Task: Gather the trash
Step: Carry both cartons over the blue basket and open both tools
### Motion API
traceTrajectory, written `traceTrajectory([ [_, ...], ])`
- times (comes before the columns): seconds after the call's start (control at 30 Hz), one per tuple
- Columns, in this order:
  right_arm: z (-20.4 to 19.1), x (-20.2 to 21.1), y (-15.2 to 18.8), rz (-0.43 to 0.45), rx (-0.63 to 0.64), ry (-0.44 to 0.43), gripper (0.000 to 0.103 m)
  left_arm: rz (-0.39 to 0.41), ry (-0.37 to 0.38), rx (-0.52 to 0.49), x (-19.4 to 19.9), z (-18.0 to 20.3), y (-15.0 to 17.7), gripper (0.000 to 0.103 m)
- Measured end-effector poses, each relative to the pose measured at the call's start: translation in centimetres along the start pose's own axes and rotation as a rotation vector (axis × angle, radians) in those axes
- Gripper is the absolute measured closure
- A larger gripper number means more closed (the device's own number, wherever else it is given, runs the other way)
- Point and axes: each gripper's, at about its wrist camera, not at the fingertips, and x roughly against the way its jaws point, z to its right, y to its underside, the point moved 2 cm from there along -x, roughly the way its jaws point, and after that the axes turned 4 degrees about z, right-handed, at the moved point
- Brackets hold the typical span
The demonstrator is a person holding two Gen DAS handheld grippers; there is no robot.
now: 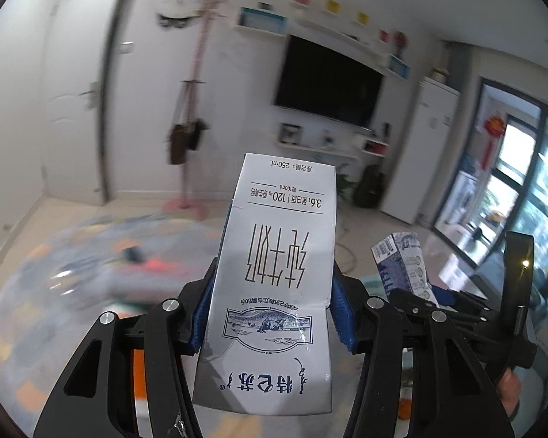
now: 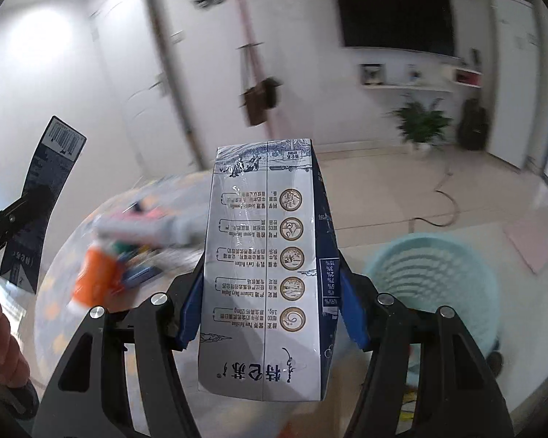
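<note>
Each hand-held gripper clamps one milk carton, left [image 1: 270, 314] and right [image 2: 266, 310], raised clear of the cluttered tabletop [image 2: 54, 292], presumably bound for the teal basket [image 2: 438, 284] at near right.

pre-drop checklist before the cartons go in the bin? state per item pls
1. Left gripper shut on its milk carton, blue pads on both sides: ok.
2. Right gripper shut on the second carton: ok.
3. Light blue basket in view, below and right of the right gripper: ok.
4. Basket opening free: cannot tell, its inside is blurred.
5. Right carton above the basket mouth: not ok, it is off to the basket's left.
6. Trash left on the table: cannot tell, the items there are blurred.
</note>
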Motion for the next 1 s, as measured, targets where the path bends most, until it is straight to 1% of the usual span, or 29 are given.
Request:
traceTrajectory([
  [0.13, 5.8, -0.1, -0.3, 0.011, -0.096, 0.081, 0.044, -0.049, 0.066, -0.060, -4.3, 4.8, 0.6, 0.051],
  [0.27, 10.2, -1.3, 0.4, -0.014, -0.180, 0.143, 0.044, -0.118, 0.119, -0.081, -9.4, 7.9, 1.8, 0.051],
  [0.4, 14.2, -3.1, 1.9, -0.061, -0.258, 0.196, 0.044, -0.201, 0.186, -0.039, -14.0, 9.4, 4.3, 0.051],
  [0.53, 17.3, -5.2, 3.8, -0.112, -0.334, 0.229, 0.044, -0.300, 0.226, 0.010, -18.3, 10.5, 7.4, 0.051],
  [0.67, 19.2, -6.7, 4.8, -0.151, -0.375, 0.251, 0.044, -0.361, 0.239, -0.001, -21.0, 11.5, 9.7, 0.051],
  [0.73, 19.8, -7.4, 5.4, -0.168, -0.389, 0.255, 0.043, -0.378, 0.250, -0.018, -21.7, 12.0, 10.6, 0.051],
  [0.83, 20.6, -8.1, 5.8, -0.187, -0.395, 0.262, 0.043, -0.401, 0.263, -0.016, -22.4, 11.9, 11.2, 0.050],
  [0.9, 20.8, -8.5, 6.0, -0.196, -0.398, 0.270, 0.043, -0.410, 0.261, -0.020, -22.7, 12.1, 11.6, 0.043],
  [0.93, 21.0, -8.7, 6.1, -0.205, -0.403, 0.276, 0.042, -0.410, 0.257, -0.023, -22.7, 12.1, 11.5, 0.034],
  [0.97, 21.3, -8.9, 6.2, -0.212, -0.406, 0.276, 0.042, -0.407, 0.258, -0.024, -22.7, 12.1, 11.5, 0.031],
  [1.0, 21.3, -8.7, 6.5, -0.214, -0.409, 0.276, 0.041, -0.406, 0.262, -0.026, -22.8, 12.2, 11.4, 0.031],
])
